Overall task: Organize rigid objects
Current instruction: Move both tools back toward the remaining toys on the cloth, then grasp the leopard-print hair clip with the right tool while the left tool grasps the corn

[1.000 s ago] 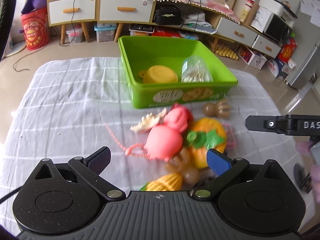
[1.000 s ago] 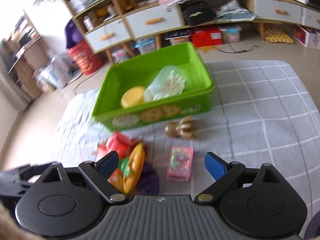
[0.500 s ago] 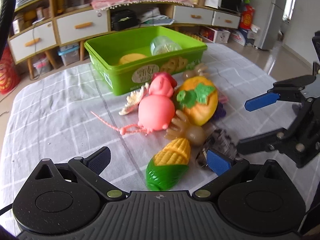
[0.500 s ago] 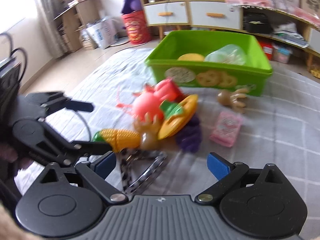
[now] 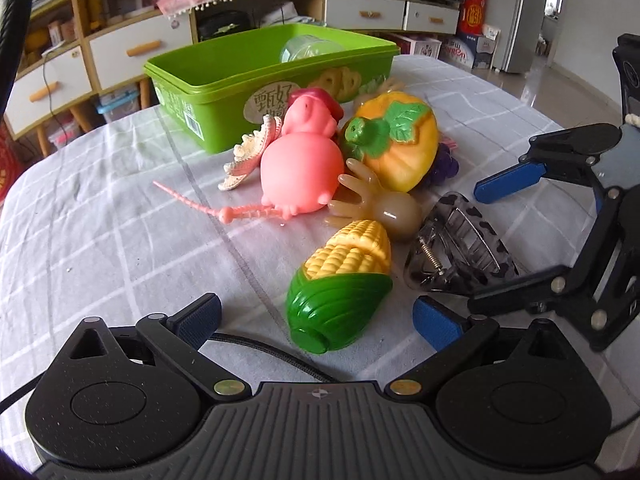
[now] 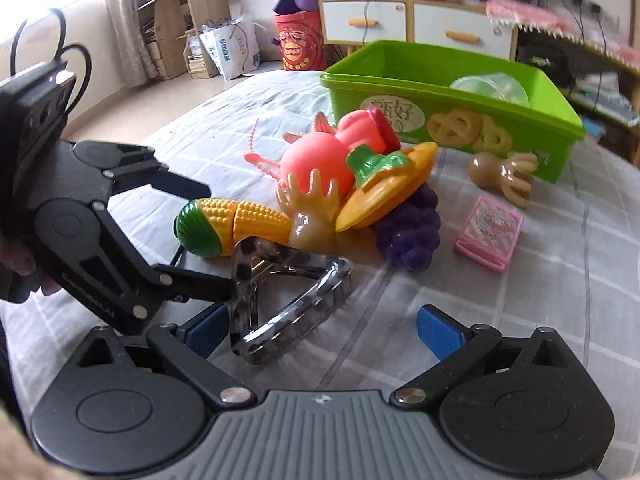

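A green bin (image 5: 208, 76) (image 6: 532, 92) stands at the back of the table, with a clear bag (image 6: 490, 85) inside. In front lies a toy pile: pink pig (image 5: 302, 174) (image 6: 316, 156), orange pumpkin (image 5: 404, 142), toy corn (image 5: 340, 292) (image 6: 236, 224), two tan hand toys (image 5: 384, 204) (image 6: 506, 172), purple grapes (image 6: 412, 232), pink card box (image 6: 488, 232) and a clear spotted hair claw (image 5: 456, 252) (image 6: 280, 300). My left gripper (image 5: 316, 316) is open just before the corn. My right gripper (image 6: 324, 328) is open with the hair claw between its fingers.
A shell toy (image 5: 250, 152) and a pink string (image 5: 208, 208) lie left of the pig. The table wears a white checked cloth (image 5: 100, 220). Cabinets, drawers and boxes stand on the floor behind the table.
Both grippers have dropped low and moved in on the toy pile from opposite sides. The corn and hair claw now sit right at the fingers. Both stay open.
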The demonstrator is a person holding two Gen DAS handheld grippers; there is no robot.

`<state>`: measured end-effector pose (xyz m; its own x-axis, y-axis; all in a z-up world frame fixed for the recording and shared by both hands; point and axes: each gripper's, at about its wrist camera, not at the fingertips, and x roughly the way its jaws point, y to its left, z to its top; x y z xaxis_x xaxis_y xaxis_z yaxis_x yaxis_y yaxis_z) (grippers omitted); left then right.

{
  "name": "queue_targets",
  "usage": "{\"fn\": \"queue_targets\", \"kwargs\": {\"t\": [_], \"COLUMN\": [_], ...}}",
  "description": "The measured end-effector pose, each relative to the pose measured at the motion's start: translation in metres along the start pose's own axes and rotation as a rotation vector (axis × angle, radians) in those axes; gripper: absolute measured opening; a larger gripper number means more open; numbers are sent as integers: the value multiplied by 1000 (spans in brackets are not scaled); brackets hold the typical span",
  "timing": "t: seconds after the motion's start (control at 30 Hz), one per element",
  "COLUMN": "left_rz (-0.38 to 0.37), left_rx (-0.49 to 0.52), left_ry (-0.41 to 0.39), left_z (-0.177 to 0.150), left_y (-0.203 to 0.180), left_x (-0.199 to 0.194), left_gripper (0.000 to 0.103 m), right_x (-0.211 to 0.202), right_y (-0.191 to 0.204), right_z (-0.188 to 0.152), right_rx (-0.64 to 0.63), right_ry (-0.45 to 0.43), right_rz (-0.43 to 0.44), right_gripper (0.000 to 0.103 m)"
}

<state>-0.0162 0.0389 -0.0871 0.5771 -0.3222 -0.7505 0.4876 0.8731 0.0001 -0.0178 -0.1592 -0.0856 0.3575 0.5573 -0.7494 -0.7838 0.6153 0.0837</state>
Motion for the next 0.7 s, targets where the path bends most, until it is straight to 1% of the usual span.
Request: {"fn": "queue_targets", "kwargs": {"t": [0.13,0.2,0.3,0.47,0.6,0.7], "left_rz": [1,1,4,9,29,24], "left_rx": [-4,-9,-15,-24,-62,-62], "left_ry": [-28,-30,-12,41,71,61], "left_z": [-5,-5,-2,7,12,16], "left_y": [0,0,1,1,1,-1], "left_x": [-3,-4,-4,0,2,2], "left_gripper": [102,102,102,102,100,92], "right_x": [4,6,7,8,8,9], "right_y": [8,12,12,13,14,14], "right_z": [-7,-11,-13,-8,-5,-1], "right_rx": [-71,-110,-94,-88,-88,-84], "right_ry": [-35,-53,-77,-56,-26,1], "right_rz": [-40,-67,-76,-86,-86,-87], "right_gripper": [90,90,90,90,90,90]}}
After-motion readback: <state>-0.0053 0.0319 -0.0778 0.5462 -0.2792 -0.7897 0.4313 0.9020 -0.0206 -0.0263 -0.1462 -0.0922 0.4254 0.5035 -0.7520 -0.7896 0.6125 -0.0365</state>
